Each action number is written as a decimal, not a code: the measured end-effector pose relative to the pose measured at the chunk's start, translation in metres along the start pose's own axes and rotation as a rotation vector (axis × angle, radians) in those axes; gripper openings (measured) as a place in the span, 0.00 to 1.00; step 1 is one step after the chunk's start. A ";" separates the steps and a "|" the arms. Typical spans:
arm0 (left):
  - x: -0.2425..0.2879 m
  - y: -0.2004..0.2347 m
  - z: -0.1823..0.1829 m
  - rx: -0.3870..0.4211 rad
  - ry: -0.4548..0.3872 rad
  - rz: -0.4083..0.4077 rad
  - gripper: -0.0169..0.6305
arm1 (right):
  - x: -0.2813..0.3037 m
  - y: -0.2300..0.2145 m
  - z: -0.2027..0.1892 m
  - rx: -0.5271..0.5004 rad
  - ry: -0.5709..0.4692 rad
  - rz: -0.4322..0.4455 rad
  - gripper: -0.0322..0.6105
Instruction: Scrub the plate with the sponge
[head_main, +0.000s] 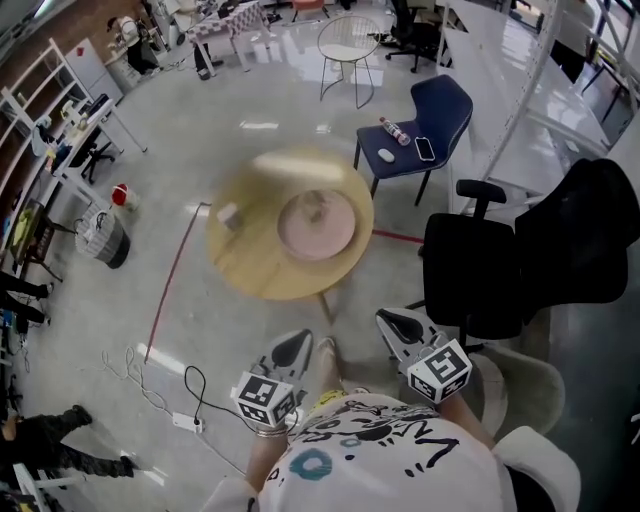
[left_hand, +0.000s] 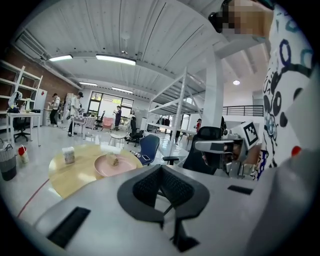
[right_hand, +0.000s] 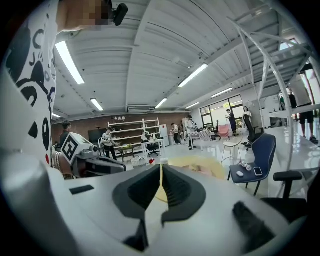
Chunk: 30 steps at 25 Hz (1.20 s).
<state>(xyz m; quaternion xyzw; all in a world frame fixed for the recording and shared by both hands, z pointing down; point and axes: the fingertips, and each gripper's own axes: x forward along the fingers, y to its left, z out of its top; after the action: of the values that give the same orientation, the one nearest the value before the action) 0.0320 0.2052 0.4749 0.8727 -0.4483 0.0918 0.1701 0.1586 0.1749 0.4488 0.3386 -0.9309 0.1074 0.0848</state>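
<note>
Left tongs (head_main: 303, 337) and right tongs (head_main: 384, 318) are both pinched shut on nothing, side by side, well short of the round counter's (head_main: 250, 268) near edge; the pink plate (head_main: 337, 238) lies toward its right edge; the sponge (head_main: 314, 206) rests on the plate.

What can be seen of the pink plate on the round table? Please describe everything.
The pink plate is round and shallow with a low raised rim, plain and matte, perhaps ceramic or plastic. It lies flat on the yellowish wooden round table, right of its middle in the head view. One small pale lump, possibly the sponge, rests inside it near the centre. Nothing else touches it. The head view is blurred, so finer detail cannot be told.
</note>
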 end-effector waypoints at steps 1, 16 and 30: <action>0.005 0.007 0.003 0.000 -0.001 -0.004 0.05 | 0.007 -0.004 0.002 -0.001 -0.001 -0.001 0.10; 0.067 0.110 0.057 0.053 0.044 -0.083 0.05 | 0.116 -0.055 0.045 0.021 0.011 -0.070 0.10; 0.101 0.215 0.081 0.060 0.067 -0.121 0.05 | 0.202 -0.088 0.055 0.067 0.063 -0.182 0.10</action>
<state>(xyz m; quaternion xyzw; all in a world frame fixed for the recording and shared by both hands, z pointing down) -0.0838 -0.0180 0.4777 0.8994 -0.3859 0.1239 0.1639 0.0583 -0.0288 0.4553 0.4207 -0.8891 0.1409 0.1122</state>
